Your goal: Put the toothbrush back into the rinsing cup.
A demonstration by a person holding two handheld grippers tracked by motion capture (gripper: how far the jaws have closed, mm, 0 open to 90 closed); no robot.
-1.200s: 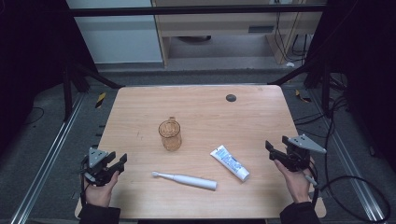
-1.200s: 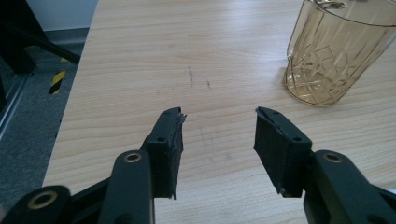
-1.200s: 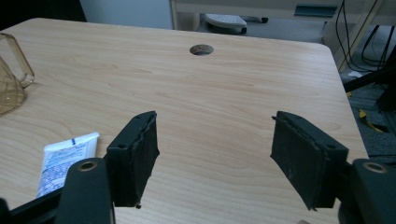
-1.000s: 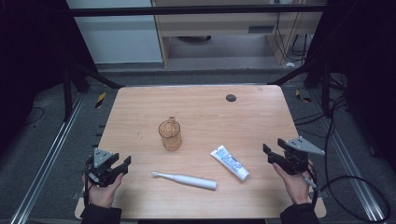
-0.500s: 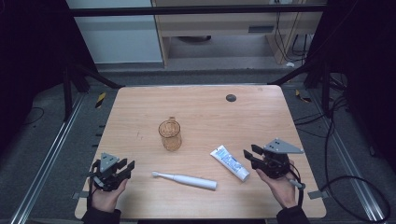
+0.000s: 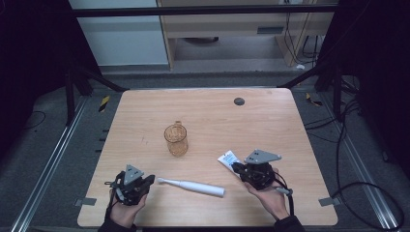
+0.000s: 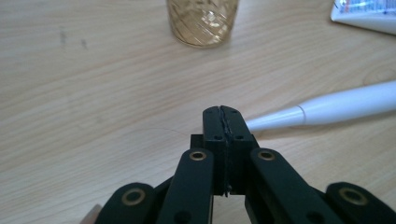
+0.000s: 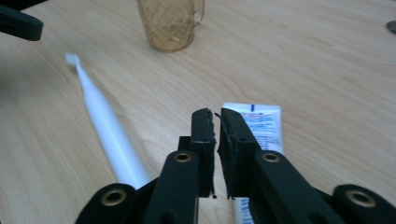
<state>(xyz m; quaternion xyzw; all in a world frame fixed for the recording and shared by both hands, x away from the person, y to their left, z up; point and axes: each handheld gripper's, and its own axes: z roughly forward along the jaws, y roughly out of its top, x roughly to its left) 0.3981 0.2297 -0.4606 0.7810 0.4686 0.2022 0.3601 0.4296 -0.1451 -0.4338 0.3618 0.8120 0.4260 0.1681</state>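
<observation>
An amber glass mug (image 6: 176, 140) stands mid-table, its handle at the far side. A white toothbrush (image 6: 191, 186) lies in front of it, head pointing left. A toothpaste tube (image 6: 227, 158) lies to its right. My left gripper (image 6: 150, 179) is shut and empty, its tips right at the brush head; in the left gripper view the shut tips (image 7: 224, 116) cover the head of the toothbrush (image 7: 327, 105). My right gripper (image 6: 236, 167) hovers over the tube's near end, shut with nothing held; in the right gripper view its tips (image 8: 217, 119) sit above the tube (image 8: 261, 126).
A small dark disc (image 6: 239, 101) lies at the far right of the wooden table (image 6: 270, 125). Metal frame rails and cables run beside the table's left and right edges. In the right gripper view the mug (image 8: 168, 23) stands beyond the toothbrush (image 8: 102, 121).
My right gripper has moved left from the table's right edge to the toothpaste tube. My left gripper has shifted right and nearer, up to the brush head. The objects have not moved.
</observation>
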